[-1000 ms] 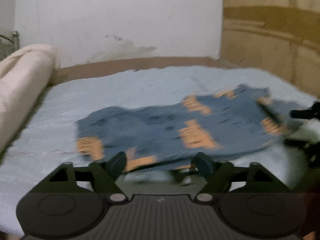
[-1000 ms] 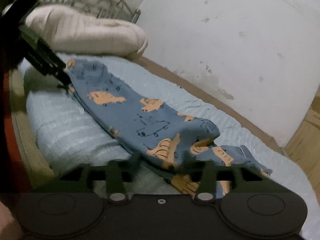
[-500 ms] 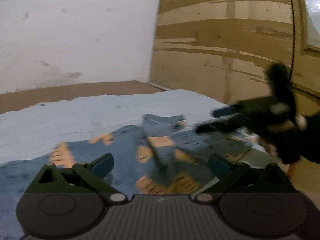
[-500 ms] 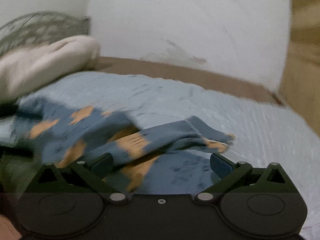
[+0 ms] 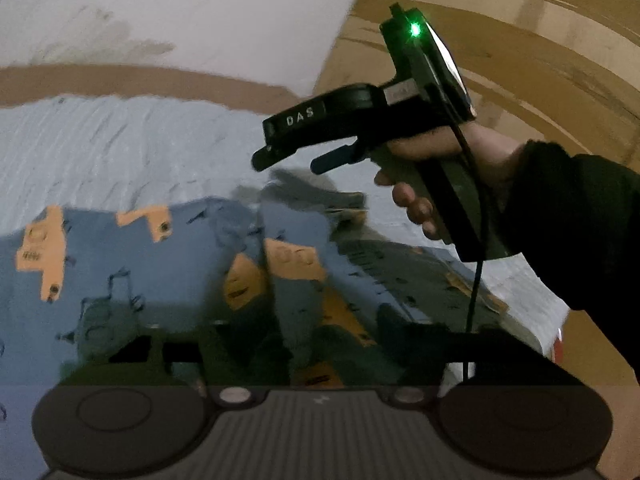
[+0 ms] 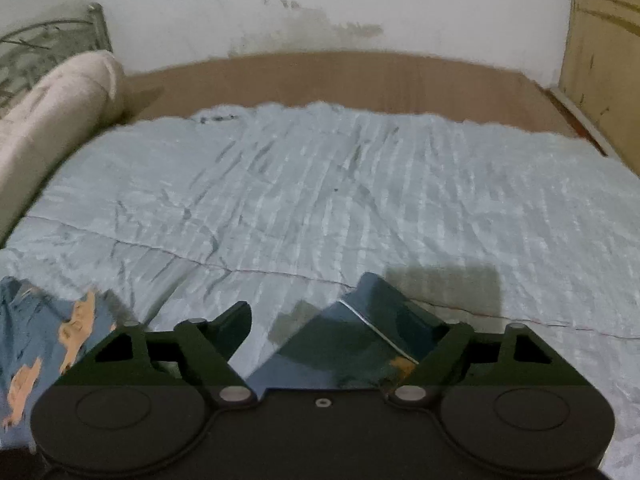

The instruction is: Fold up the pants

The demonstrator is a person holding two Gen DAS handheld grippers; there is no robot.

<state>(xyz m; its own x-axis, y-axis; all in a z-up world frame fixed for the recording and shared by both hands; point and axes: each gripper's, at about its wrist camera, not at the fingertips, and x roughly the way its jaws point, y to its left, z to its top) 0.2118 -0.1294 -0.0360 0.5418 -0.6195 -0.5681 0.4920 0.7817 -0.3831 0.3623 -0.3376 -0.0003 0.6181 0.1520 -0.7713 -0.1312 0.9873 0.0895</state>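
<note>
The blue pants (image 5: pixel 168 276) with orange truck prints lie rumpled on the light blue bedspread (image 5: pixel 120 148), just beyond my left gripper (image 5: pixel 304 332). Its fingers are dark and blurred low over the cloth, so I cannot tell how the jaws stand. My right gripper (image 5: pixel 296 158) shows in the left wrist view, held in a hand above the pants' far edge, jaws apart. In the right wrist view the right gripper (image 6: pixel 344 320) is open, with a corner of the pants (image 6: pixel 360 340) lying between its fingers. More of the pants (image 6: pixel 40 344) shows at lower left.
A rolled beige blanket (image 6: pixel 52 120) lies along the bed's left side by a metal headboard (image 6: pixel 48 40). A brown bed edge (image 6: pixel 340 76) and white wall run behind. A wooden panel wall (image 5: pixel 520 40) stands at the right.
Both grippers have swung round. The left view turned right and dropped closer to the pants. The right gripper now points across the bed, with a pants corner between its open fingers.
</note>
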